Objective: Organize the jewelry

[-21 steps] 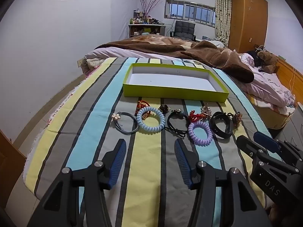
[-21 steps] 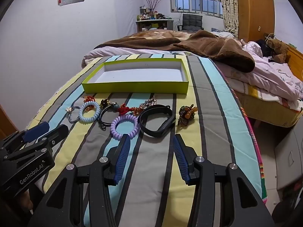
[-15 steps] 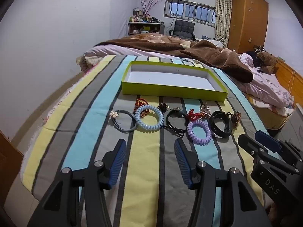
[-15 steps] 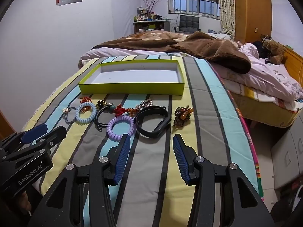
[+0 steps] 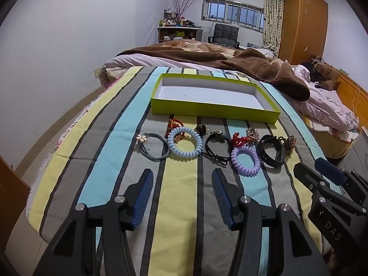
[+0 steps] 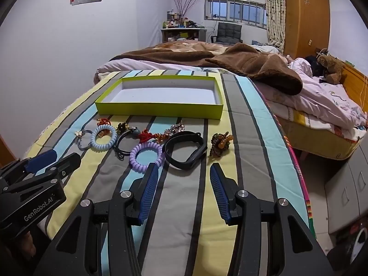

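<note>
A row of jewelry lies on the striped cloth: a grey flower hair tie point(image 5: 151, 148), a light blue spiral tie point(image 5: 185, 142), a black cord tie point(image 5: 216, 146), a purple spiral tie point(image 5: 245, 158) point(image 6: 147, 156), a black band point(image 5: 271, 150) point(image 6: 185, 148), a red knot charm point(image 6: 147, 135) and a brown bead cluster point(image 6: 220, 143). Behind them stands an empty lime-green tray point(image 5: 214, 109) point(image 6: 158, 109). My left gripper point(image 5: 181, 184) hovers open short of the blue spiral tie. My right gripper point(image 6: 184, 179) is open just short of the black band. Neither holds anything.
The striped cloth covers a table whose near edge point(image 5: 34, 207) and right edge point(image 6: 301, 184) drop to the floor. A bed with a brown blanket point(image 5: 253, 69) lies behind the tray. A teddy bear point(image 6: 331, 66) and wooden wardrobe point(image 5: 301, 20) are far right.
Both grippers have drawn back and risen slightly, so the jewelry row and tray sit a little farther off in both views. Jaws stay open; no object has moved.
</note>
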Available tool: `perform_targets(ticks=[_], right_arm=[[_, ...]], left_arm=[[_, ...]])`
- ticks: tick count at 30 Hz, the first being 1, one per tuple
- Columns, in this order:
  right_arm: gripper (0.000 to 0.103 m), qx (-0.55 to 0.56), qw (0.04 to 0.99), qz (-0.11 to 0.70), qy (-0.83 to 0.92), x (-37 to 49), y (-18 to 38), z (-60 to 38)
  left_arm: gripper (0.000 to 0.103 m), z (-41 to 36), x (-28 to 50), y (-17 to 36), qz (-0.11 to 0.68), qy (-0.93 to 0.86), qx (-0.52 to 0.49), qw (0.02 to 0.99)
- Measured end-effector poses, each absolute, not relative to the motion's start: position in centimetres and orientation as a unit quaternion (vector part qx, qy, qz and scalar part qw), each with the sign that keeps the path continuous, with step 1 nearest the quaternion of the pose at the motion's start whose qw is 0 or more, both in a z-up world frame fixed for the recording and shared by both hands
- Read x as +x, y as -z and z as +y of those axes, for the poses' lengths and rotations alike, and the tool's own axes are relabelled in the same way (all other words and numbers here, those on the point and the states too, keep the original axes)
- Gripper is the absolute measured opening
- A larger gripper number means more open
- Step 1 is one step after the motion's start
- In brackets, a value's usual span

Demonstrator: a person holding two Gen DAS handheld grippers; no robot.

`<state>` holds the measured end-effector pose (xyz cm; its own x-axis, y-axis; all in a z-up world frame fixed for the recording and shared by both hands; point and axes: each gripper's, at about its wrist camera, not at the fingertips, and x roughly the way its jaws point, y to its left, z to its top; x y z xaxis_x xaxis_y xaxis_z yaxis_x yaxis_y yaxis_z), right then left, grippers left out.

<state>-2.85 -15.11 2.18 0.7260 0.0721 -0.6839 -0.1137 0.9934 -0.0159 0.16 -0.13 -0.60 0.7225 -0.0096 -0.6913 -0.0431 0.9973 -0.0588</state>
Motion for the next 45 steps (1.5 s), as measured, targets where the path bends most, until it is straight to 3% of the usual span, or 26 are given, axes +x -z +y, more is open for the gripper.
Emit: perform_targets(ticks=[45], right_arm=[[0.048,-0.029,0.929,0.366,-0.053,-2.95,-2.21,-14.92]], left_arm=[[0.055,0.08,0.32,0.01,0.369,-0.006,-0.031,0.929]])
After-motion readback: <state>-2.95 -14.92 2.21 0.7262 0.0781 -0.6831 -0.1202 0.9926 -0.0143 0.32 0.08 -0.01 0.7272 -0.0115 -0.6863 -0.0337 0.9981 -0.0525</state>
